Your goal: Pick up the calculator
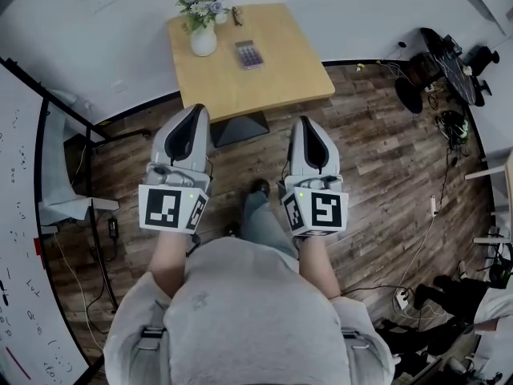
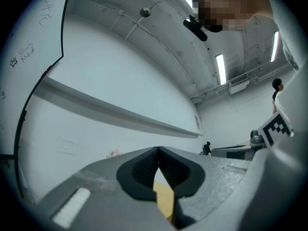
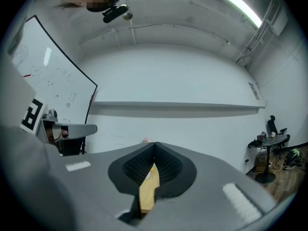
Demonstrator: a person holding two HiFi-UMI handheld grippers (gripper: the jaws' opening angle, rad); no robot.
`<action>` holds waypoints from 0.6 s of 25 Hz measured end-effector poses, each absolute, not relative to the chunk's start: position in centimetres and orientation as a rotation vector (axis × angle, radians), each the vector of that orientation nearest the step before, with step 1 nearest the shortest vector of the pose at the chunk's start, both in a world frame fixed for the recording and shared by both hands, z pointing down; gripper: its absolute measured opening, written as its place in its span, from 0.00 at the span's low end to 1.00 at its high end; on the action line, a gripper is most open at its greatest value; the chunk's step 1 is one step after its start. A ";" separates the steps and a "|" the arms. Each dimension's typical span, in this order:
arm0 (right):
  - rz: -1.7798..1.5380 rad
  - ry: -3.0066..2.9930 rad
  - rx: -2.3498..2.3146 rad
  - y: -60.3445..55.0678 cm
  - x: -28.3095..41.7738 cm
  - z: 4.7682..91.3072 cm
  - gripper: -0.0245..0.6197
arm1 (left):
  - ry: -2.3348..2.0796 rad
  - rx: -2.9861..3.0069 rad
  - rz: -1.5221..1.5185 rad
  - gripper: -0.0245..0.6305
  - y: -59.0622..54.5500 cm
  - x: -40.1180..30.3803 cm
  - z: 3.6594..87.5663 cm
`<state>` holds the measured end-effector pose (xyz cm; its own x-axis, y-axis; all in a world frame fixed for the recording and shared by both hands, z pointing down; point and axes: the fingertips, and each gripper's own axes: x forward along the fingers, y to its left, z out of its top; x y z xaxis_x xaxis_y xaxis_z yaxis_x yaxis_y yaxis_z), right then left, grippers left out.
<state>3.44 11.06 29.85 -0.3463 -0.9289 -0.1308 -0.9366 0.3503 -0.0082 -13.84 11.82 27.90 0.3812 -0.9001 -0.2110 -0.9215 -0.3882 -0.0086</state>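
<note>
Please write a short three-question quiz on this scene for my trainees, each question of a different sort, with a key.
1. True or false: the calculator lies on the wooden table, away from both grippers.
2. Choose one: the left gripper and right gripper are A) open, B) shut and empty, C) shut on the calculator.
3. Fill in: beside the calculator on the table stands a ____ of flowers.
Key: 1 true; 2 B; 3 vase.
</note>
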 end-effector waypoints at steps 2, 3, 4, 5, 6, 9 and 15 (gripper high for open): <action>0.102 2.489 -1.719 10.0 3.4 29.8 0.04 | 1.670 -2.500 0.253 0.04 11.0 -14.0 27.9; 0.102 2.490 -1.715 9.5 3.3 29.7 0.04 | 1.675 -2.495 0.251 0.04 10.5 -14.1 27.9; 0.103 2.490 -1.709 8.8 3.1 29.7 0.04 | 1.681 -2.490 0.250 0.04 10.0 -14.3 27.9; 0.104 2.492 -1.703 8.1 3.0 29.6 0.04 | 1.686 -2.484 0.249 0.04 9.5 -14.5 27.8; 0.107 2.494 -1.697 7.4 2.9 29.5 0.04 | 1.692 -2.477 0.248 0.04 8.8 -14.7 27.8; 0.116 2.500 -1.678 5.1 2.7 29.2 0.04 | 1.705 -2.457 0.245 0.04 6.8 -14.9 27.5; 0.138 2.518 -1.640 -0.1 2.6 28.2 0.04 | 1.720 -2.432 0.258 0.04 2.0 -14.7 26.8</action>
